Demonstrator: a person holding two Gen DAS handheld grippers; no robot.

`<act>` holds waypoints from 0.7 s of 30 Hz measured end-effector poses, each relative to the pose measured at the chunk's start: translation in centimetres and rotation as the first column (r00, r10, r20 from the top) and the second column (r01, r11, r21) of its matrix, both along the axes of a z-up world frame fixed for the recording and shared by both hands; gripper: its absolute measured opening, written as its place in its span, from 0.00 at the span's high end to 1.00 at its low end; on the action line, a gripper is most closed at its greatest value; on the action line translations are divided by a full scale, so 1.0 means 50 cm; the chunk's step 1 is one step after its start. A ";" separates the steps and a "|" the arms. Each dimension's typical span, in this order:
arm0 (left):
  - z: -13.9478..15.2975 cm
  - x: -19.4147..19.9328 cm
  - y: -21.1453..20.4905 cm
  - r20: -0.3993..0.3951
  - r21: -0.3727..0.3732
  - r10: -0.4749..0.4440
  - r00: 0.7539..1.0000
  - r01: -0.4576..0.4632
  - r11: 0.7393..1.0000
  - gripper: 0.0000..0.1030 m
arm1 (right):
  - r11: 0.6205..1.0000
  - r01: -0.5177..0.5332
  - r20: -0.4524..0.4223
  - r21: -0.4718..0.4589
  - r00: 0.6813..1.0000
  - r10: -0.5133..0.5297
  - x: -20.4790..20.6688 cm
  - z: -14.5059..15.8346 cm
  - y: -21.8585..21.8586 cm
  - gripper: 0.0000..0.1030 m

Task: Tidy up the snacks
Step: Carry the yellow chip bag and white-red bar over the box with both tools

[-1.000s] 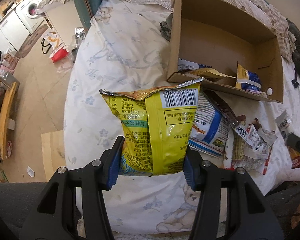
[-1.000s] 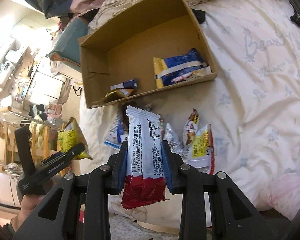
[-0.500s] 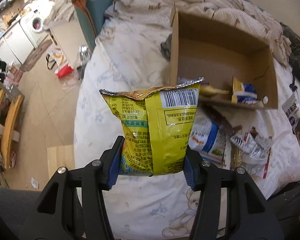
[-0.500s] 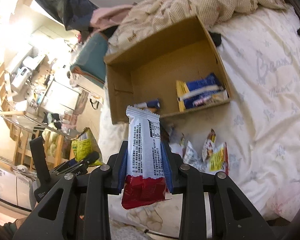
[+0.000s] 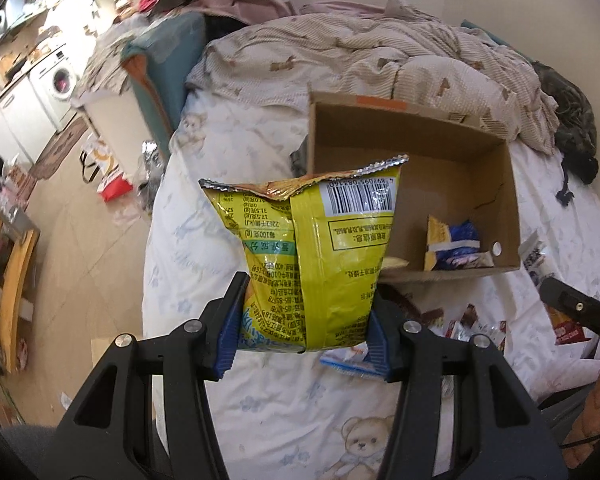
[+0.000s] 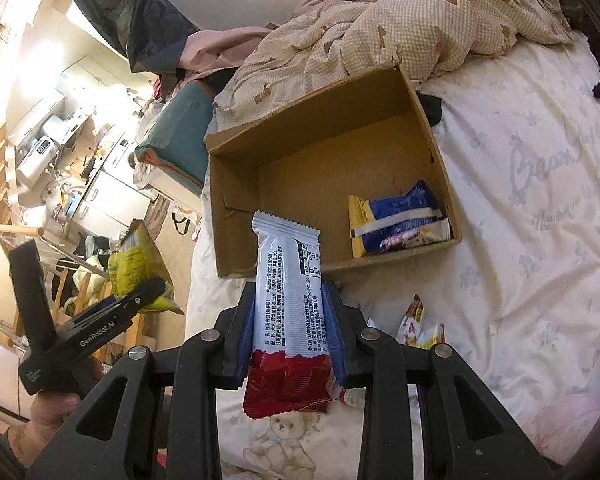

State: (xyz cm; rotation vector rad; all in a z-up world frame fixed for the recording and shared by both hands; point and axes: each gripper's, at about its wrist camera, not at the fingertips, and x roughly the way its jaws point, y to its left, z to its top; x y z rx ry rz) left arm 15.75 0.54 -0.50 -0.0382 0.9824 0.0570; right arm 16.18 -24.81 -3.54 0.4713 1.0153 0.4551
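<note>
Here, the left tool (image 5: 304, 334) is clamped on the lower part of a yellow chip bag (image 5: 316, 256), which stands upright between the blue pads with its barcode side toward the camera and its crimped top edge uppermost. The right tool (image 6: 290, 334) is clamped likewise on a white and red snack bar (image 6: 290, 304), held upright with its red end down and its white printed end up.

Both are held above a bed (image 5: 220, 208) covered by a pale sheet with teddy bear prints. An open cardboard box (image 6: 324, 160) lies on that bed in front of both tools, its opening turned toward them. Inside it, against the right-hand wall, lies a blue and yellow packet (image 6: 398, 218); in the left wrist view the chip bag hides the left part of the box interior.

Just in front of the box, loose snack wrappers (image 5: 472, 322) are scattered on the sheet between the box and the tools. A rumpled checked quilt (image 6: 400, 20) is heaped behind the box.

In the right wrist view the left tool appears at the left edge, off the side of the bed, with the yellow bag in its grip.
</note>
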 end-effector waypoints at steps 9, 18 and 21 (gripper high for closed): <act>0.027 0.076 -0.044 0.039 0.030 -0.062 0.997 0.061 0.998 0.52 | 0.999 0.050 0.008 -0.018 0.999 -0.050 0.047 -0.005 -0.016 0.68; 0.021 0.145 -0.070 0.048 0.036 -0.078 0.996 0.076 0.996 0.52 | 0.997 0.068 0.026 -0.046 0.997 -0.067 0.097 -0.006 -0.014 0.68; 0.015 0.168 -0.078 0.051 0.043 -0.081 0.995 0.078 0.996 0.52 | 0.996 0.080 0.029 -0.050 0.996 -0.079 0.121 -0.009 -0.017 0.68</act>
